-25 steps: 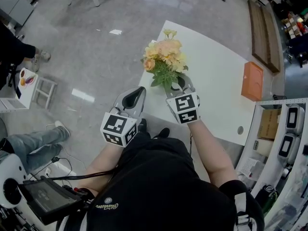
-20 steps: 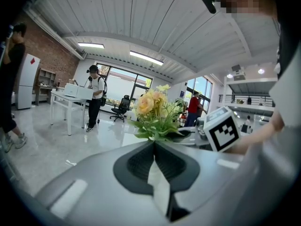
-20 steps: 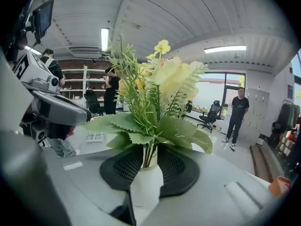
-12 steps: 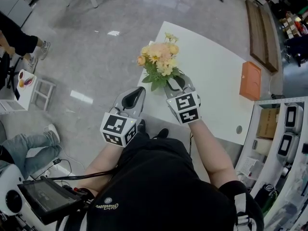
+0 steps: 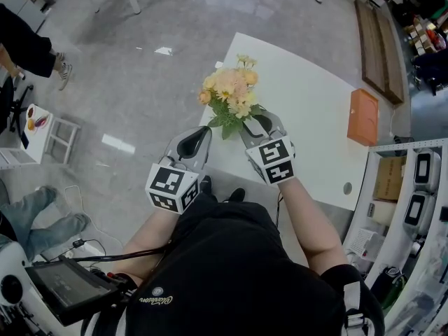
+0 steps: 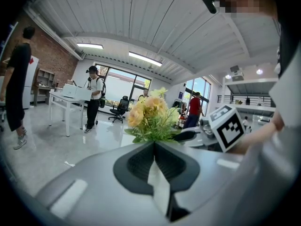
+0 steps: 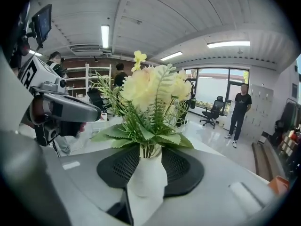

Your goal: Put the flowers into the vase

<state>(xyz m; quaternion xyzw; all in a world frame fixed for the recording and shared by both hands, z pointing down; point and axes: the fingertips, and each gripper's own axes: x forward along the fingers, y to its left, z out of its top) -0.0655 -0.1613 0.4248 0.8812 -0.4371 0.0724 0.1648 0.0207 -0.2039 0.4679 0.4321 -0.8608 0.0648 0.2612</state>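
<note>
White tabletop (image 5: pixel 315 117) fills the middle of the head view, with the flowers (image 5: pixel 229 89) at its near left corner and an orange box (image 5: pixel 366 116) well apart toward the right edge. The right gripper (image 5: pixel 259 122) sits at the foot of the flowers. The left gripper (image 5: pixel 201 133) hangs beside the table edge, over the grey floor (image 5: pixel 140 82). Against a second ago, the flowers stand a little further left, and the legs in jeans (image 5: pixel 35 219) at the left have slid lower.

The left gripper view shows its jaws pressed together on nothing, and the flowers just beyond their tips half cover the other gripper.

In the right gripper view the white vase (image 7: pixel 146 173) stands upright between the pads with the stems in its mouth. The jaws have just been opening and stand wide, loose of it. Leaves spread over the pads.
</note>
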